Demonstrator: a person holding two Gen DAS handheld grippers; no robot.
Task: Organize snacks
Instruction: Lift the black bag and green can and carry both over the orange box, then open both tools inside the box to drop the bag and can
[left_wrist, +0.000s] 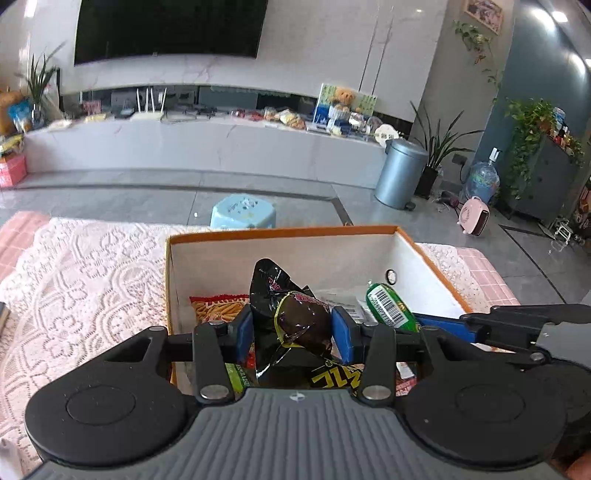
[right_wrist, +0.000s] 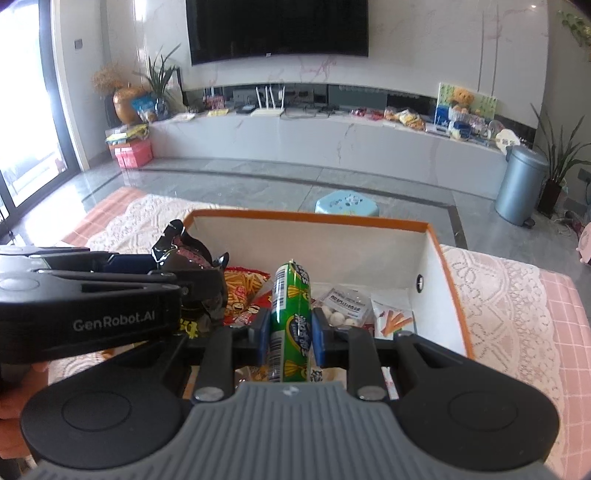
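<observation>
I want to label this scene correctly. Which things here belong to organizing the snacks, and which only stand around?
Belong to the job:
- orange-rimmed box
- black packet in left tongs
- green tube in right tongs
- fries packet

Only around:
- blue stool
- bin
- television

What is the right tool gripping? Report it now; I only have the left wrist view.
Observer: The right tool is shut on the green snack tube, with a pad on each side.
Operator: Name what lies beside it in the box.
Observer: A clear packet of white balls lies just right of the tube, on the floor of the box.
Operator: Go further right.
Observer: A packet of orange sticks lies next, near the right wall.
</observation>
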